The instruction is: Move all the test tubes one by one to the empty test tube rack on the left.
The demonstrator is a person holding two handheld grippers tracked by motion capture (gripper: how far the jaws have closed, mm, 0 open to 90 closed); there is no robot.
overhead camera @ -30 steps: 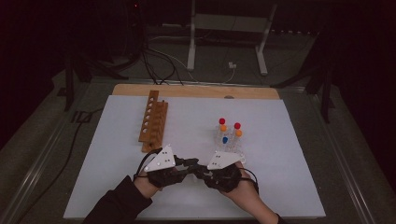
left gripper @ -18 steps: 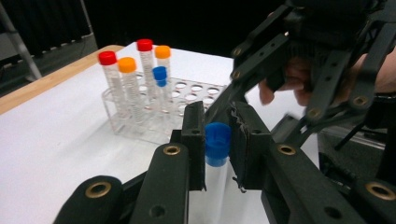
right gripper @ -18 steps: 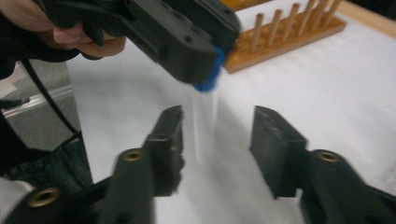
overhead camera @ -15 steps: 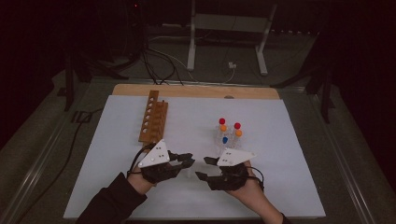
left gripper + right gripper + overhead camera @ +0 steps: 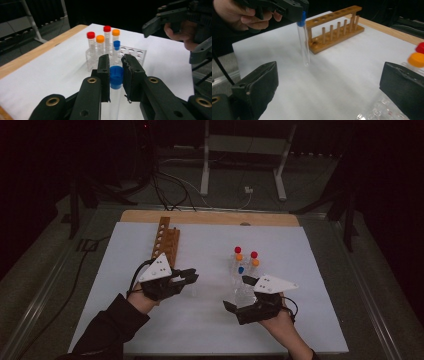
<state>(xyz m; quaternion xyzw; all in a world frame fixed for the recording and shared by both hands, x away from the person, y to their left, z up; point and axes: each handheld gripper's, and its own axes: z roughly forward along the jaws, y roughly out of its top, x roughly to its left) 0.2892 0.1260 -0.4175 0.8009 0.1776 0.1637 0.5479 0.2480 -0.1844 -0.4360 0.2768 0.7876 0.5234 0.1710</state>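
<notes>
Now I have the blue-capped tube [image 5: 116, 82] clamped by its cap in the left claw [image 5: 115, 65], hanging upright over the white bench [image 5: 210, 320], between the wooden rack [image 5: 336, 30] and the clear plastic rack [image 5: 130, 53]. The right claw [image 5: 329, 82] has just been opening and stands wide, nothing between its jaws. My guess is the tube is bound for the wooden rack, so I would keep it plumb, carry it high enough to clear the pegs, line its rounded tip over one hole and lower straight down before easing the grip. Swinging it fast could tilt it in the pads. The tube is a slim, clear cylinder with a round bottom and a bright blue screw cap; it looks empty. Red-, orange- and blue-capped tubes [image 5: 100, 47] stand in the clear rack.
</notes>
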